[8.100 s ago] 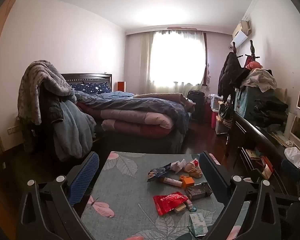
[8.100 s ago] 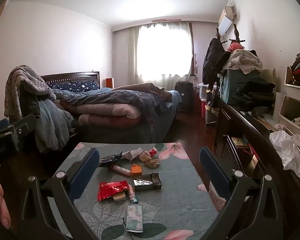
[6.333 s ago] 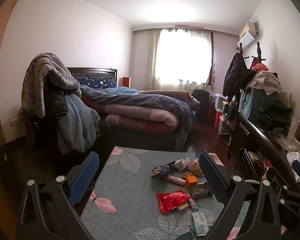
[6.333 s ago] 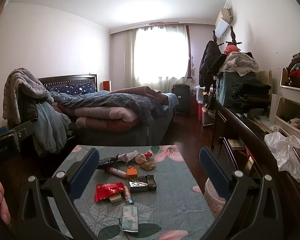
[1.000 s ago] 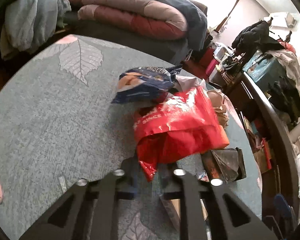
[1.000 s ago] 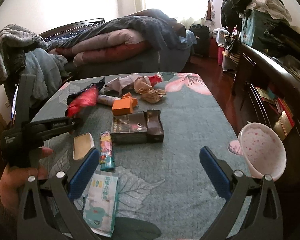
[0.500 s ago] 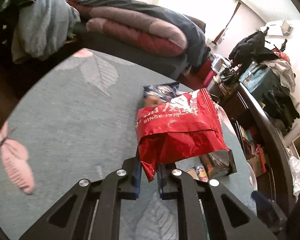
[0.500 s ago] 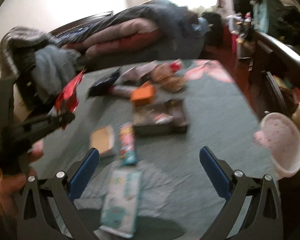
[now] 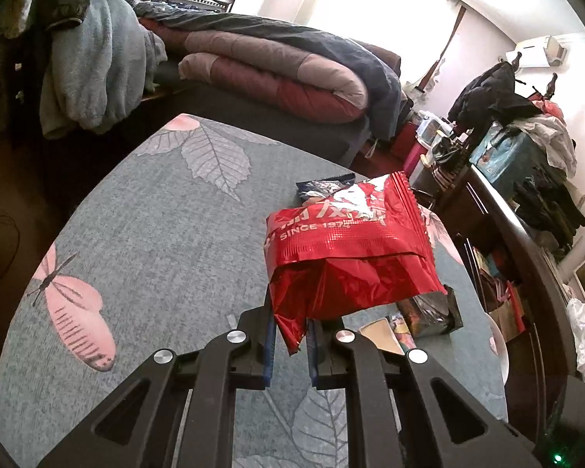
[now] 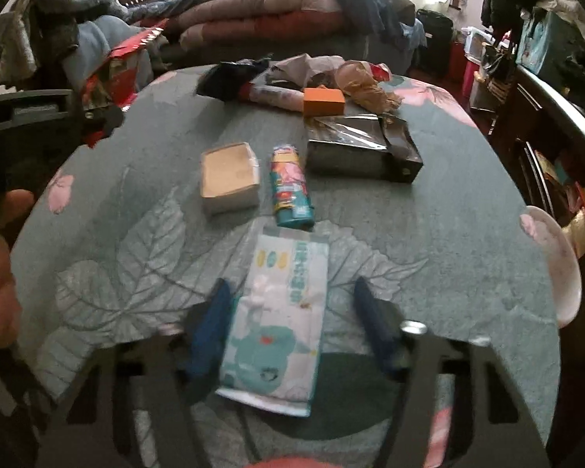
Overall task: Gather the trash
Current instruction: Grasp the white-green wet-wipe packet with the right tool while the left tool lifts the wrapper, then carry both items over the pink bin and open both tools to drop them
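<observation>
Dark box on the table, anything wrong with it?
Yes. The dark box looks crushed: its clear wrapping is crumpled and its right end flap hangs open, so it sits misshapen among the other litter on the table.

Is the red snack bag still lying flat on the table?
No, the red snack bag is pinched by its corner in the shut left gripper and hangs above the table.

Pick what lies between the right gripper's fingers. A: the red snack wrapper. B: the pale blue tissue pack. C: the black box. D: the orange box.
B: in the right wrist view the pale blue tissue pack lies flat on the table between the closing jaws of the right gripper.
</observation>
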Action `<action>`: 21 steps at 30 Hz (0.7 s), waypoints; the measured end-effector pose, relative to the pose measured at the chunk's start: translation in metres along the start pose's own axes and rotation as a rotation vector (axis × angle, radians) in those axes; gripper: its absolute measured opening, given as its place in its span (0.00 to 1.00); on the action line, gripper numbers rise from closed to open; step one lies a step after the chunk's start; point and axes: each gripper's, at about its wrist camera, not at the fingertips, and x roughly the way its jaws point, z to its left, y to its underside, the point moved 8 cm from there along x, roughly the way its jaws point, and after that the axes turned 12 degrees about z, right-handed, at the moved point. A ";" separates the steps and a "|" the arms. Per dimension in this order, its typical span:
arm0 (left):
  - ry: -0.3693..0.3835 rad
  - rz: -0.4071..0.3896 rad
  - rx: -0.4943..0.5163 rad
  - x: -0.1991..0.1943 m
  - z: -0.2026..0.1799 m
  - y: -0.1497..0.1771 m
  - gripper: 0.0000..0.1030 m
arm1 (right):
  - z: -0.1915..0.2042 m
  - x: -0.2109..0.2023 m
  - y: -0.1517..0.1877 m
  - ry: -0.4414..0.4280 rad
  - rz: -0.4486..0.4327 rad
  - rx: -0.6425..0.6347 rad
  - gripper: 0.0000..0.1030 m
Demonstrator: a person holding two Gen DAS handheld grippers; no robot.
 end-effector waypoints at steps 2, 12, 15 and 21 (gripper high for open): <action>0.003 -0.002 0.010 -0.002 -0.005 0.000 0.13 | 0.000 -0.001 0.001 -0.012 -0.002 -0.010 0.44; 0.096 0.026 0.170 0.001 -0.088 -0.005 0.14 | -0.066 -0.058 -0.003 -0.041 -0.160 0.099 0.43; 0.155 0.061 0.264 0.014 -0.139 -0.006 0.14 | -0.111 -0.071 -0.002 0.002 -0.192 0.175 0.44; 0.278 0.173 0.422 0.052 -0.242 0.010 0.15 | -0.222 -0.082 0.014 0.078 -0.229 0.365 0.44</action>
